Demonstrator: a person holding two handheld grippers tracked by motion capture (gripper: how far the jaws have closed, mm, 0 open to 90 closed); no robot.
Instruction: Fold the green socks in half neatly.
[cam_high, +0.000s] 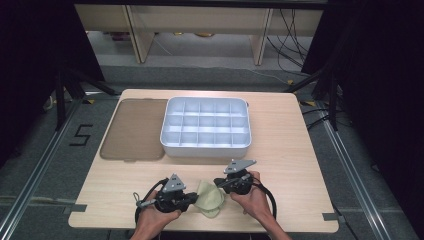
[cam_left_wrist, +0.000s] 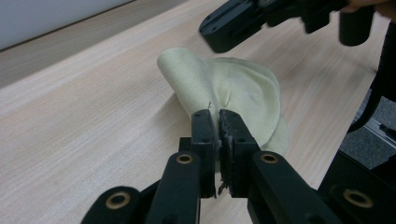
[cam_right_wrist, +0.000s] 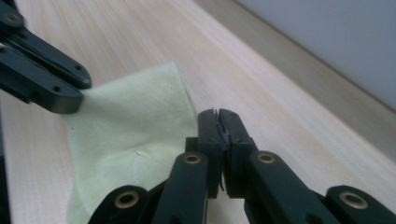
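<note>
A: Cloth (cam_high: 210, 198), pale yellow-green, near front edge of the bench (cam_high: 290, 150), between the two hands. Bunched, part lifted off the wood; in the left gripper view it stands up in a rounded fold (cam_left_wrist: 229, 88).

B: Left tool (cam_high: 191, 200)?

A: Jaws pressed together on the cloth's near edge; fabric puckers right at the tips (cam_left_wrist: 218, 114). Pinched, no gap to speak of.

B: Right tool (cam_high: 218, 183)?

A: Jaws closed flush in its own view (cam_right_wrist: 218, 114), tips at the cloth's edge. A thin sliver shows between the pads, but I cannot tell whether that is cloth. From the high view its tip sits at the cloth's upper right corner, touching.

B: The tools relative to each other?

A: Close, facing inward across the cloth, left lower, right a little farther up the bench. Each one shows in the other's view as a dark bar above the fabric.

B: Surroundings?

A: White divided tray (cam_high: 206, 127) farther back, centre of the bench, compartments bare. Brown flat lid (cam_high: 135, 129) just beside it on its left, touching or nearly so. Both well apart from the cloth.
</note>
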